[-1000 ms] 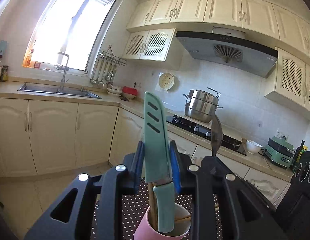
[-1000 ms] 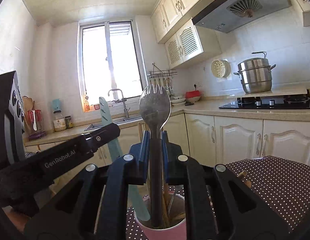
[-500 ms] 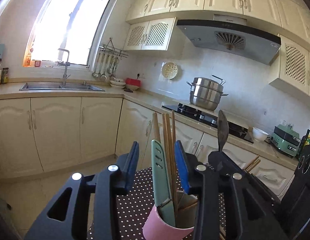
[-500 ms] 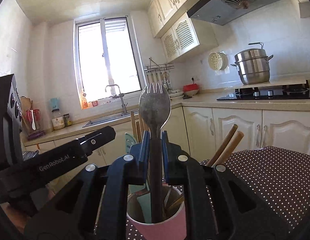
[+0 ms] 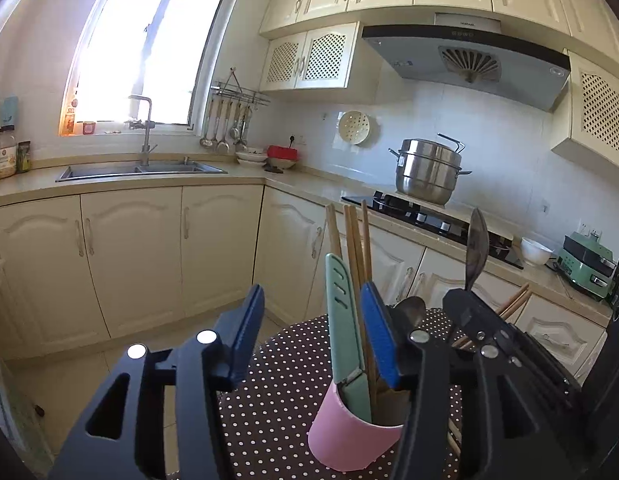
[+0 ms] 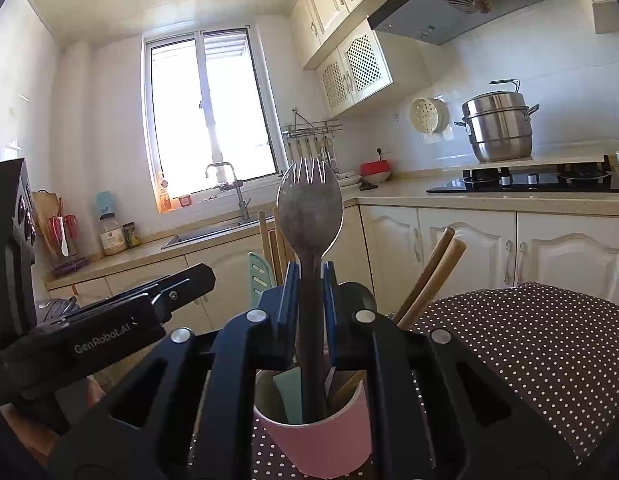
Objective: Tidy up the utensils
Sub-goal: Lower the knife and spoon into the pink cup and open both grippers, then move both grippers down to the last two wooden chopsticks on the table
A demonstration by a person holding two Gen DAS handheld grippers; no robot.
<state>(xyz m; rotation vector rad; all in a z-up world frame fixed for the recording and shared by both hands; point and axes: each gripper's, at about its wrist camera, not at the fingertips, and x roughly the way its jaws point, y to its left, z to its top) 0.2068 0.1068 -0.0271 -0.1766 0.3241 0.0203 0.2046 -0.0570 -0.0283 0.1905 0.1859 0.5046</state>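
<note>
A pink cup (image 5: 349,428) stands on a brown polka-dot cloth (image 5: 277,392) and holds a mint green knife (image 5: 343,328), wooden chopsticks (image 5: 355,256) and other utensils. My left gripper (image 5: 313,336) is open, its jaws wide apart, with the knife standing free next to the right finger. My right gripper (image 6: 307,300) is shut on the handle of a metal spork (image 6: 309,216), whose lower end reaches into the pink cup (image 6: 317,440). The spork (image 5: 476,248) also shows edge-on in the left wrist view.
Cream cabinets and a counter run along the walls, with a sink (image 5: 137,170), a hob and a steel pot (image 5: 427,170). A black appliance (image 6: 13,240) stands at the left of the right wrist view. The left gripper's body (image 6: 109,320) is close on the left.
My left gripper let go of the mint knife, which dropped into the pink cup, and opened wide. My right gripper lowered the spork a little into the cup.
</note>
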